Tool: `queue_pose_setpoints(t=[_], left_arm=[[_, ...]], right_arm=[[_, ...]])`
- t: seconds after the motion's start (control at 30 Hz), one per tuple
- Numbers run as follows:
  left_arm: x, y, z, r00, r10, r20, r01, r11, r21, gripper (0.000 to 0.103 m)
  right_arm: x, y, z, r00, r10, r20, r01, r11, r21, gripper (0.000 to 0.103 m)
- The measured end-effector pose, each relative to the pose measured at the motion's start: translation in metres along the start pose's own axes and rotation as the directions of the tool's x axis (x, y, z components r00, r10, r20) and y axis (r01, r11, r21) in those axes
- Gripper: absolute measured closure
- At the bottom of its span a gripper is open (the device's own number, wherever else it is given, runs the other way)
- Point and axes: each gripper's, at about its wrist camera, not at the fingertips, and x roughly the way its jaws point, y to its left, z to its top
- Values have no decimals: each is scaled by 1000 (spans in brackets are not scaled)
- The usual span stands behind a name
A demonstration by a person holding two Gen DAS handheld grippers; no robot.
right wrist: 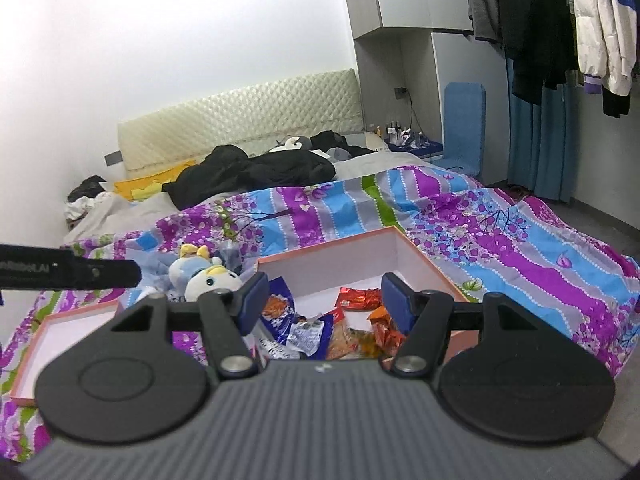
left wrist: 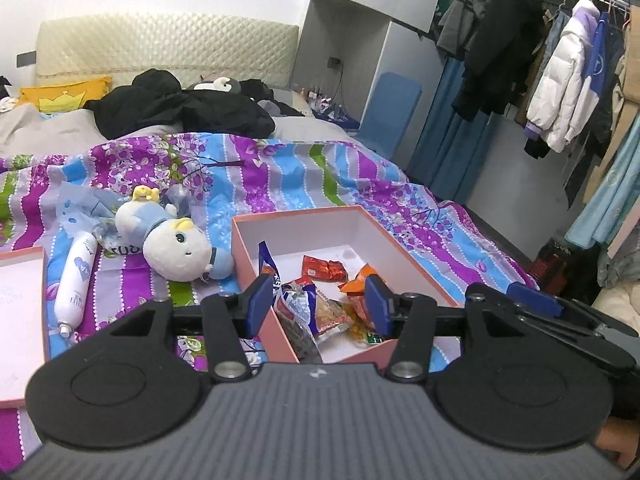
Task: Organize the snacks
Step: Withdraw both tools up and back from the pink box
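Bedroom scene: a bed (left wrist: 304, 184) with a loud purple-striped quilt carries everything. Going left to right from my left wrist view: a pink lid (left wrist: 20, 320) at the bed's left edge, a white bottle (left wrist: 76, 280) beside it, a plush duck (left wrist: 172, 240), then the pink box (left wrist: 256, 264) with the snacks (left wrist: 320, 304) piled in its near corner, a red packet (left wrist: 324, 269) lying a bit further in.

What matters for the next move, I reckon: the box sits ahead of and below both tools, long axis running away from me, and the snack heap lines up right between each pair of jaws. The left gripper (left wrist: 318, 306) looks nearer the pile.

Its jaws stand about half apart with nothing pinched. The right gripper (right wrist: 326, 304) has its jaws slightly wider, also empty. Both are tipped down toward the box, hovering above it and not touching.
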Motion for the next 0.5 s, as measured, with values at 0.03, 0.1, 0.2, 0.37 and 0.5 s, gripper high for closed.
queue_pose_setpoints(t=[0.03,0.1,0.2,0.37,0.5], left_arm=[[-4,0,-3,1000,5,2,-5,1000,2,46],[-11,1,-9,1000,9,2,-9,1000,4,46],[-17,6,-15,1000,12,0,-12,1000,-8,44],[-22,10,-29,1000,23,-7,-23,1000,3,33],[-25,8,-42,1000,27,-17,-26,1000,13,20]], right_arm=[[-3,1,-2,1000,-2,4,2,1000,-3,38],[-11,4,-7,1000,-3,13,3,1000,-7,38],[-19,6,-15,1000,10,22,-10,1000,8,38],[-25,7,-31,1000,10,-4,-10,1000,11,38],[-28,5,-42,1000,1,-26,0,1000,19,38]])
